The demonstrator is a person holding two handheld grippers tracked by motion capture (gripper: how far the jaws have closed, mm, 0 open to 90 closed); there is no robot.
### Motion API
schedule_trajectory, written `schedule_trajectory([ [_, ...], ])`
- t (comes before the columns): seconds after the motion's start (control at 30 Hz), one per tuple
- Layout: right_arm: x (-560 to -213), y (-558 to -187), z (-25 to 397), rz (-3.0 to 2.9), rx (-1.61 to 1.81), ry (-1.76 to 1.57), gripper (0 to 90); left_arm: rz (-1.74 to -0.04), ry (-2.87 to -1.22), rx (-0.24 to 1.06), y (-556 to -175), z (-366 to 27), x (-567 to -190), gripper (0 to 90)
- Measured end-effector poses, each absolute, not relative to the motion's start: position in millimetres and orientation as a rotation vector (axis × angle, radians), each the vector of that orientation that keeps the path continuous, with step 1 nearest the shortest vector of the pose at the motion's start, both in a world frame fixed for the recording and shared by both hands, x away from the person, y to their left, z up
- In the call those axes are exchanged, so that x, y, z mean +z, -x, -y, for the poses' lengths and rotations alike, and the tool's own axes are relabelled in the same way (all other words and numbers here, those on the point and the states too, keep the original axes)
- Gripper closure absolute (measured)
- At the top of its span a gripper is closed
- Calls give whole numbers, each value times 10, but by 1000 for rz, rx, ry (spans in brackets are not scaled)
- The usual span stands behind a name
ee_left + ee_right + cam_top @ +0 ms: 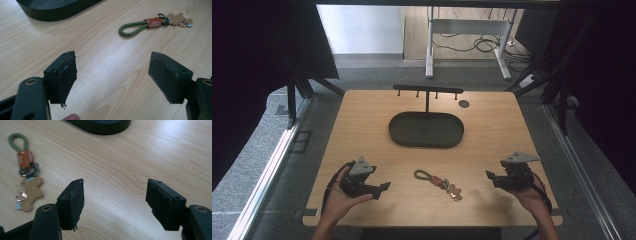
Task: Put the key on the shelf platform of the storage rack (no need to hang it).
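Here, my left gripper (384, 187) and right gripper (489, 176) both jaws apart, empty, keychain (439, 182) lying between them on the table (362, 120), dark tray (426, 129) beyond.

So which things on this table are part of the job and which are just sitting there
Part of the job:
- keyring, lying between both grippers
- left hand-held gripper, open
- right hand-held gripper, open
- probably the hook stand and its dark tray

Just sitting there:
- round dark disc near the table's far edge
- white desk frame on the floor beyond
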State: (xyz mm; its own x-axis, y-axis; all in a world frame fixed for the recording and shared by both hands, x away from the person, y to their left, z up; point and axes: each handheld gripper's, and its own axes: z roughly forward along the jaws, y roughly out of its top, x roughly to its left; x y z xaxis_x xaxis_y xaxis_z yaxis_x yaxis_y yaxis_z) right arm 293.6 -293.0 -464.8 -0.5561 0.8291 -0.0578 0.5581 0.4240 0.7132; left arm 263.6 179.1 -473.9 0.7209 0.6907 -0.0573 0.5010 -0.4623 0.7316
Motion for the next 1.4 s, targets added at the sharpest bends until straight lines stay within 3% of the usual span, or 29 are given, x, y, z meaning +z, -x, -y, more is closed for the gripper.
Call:
schedule_trajectory([
  [0.6,-4325,-3153,2508,-2477,813,-1049,352,-902,-2141,304,-2638,-1826,-4737,231],
  [1.4,-4386,-3329,2103,-2601,676,-944,374,-893,-2152,295,-2645,-1813,-4755,231],
])
